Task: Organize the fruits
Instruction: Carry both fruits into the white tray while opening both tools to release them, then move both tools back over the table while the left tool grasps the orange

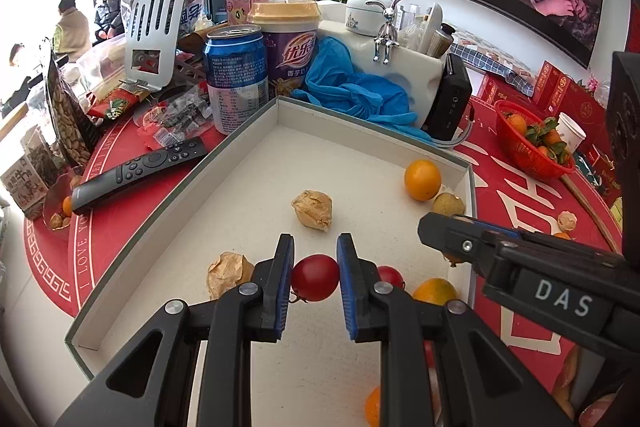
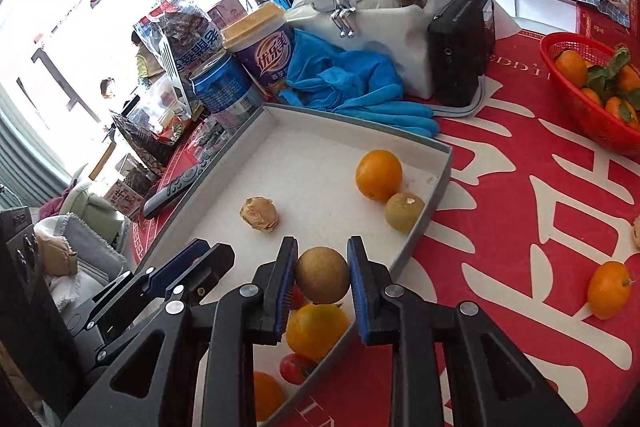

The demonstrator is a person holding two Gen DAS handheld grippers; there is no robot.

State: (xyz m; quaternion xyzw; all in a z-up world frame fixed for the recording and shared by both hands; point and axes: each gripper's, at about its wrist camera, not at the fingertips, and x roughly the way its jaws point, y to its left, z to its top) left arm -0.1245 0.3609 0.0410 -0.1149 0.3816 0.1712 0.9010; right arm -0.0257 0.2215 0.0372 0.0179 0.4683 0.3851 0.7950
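1. The left gripper [image 1: 315, 247] is clamped on a red cherry tomato [image 1: 315, 277], which sits squarely between the two blue pads, touching both (its small green stem pokes out at the lower left).
2. That tomato hangs over the white floor of the shallow tray [image 1: 256, 131], near the tray's front half.
3. The right gripper [image 2: 322, 249] is closed around a round brown fruit [image 2: 321, 275], again centred between the pads, with both pads pressing its sides.
4. The brown fruit is held above the tray's near right corner, over an orange [image 2: 316, 327] that lies inside the tray.
5. In the tray lie a husked fruit [image 1: 312, 209], another orange [image 1: 422, 179] and a greenish-brown fruit [image 1: 448, 205] touching it in the far right corner.
6. On the red tablecloth [image 2: 520, 211], outside the tray, a loose orange [image 2: 609, 289] lies well apart from a red basket [image 2: 576, 99] of oranges.
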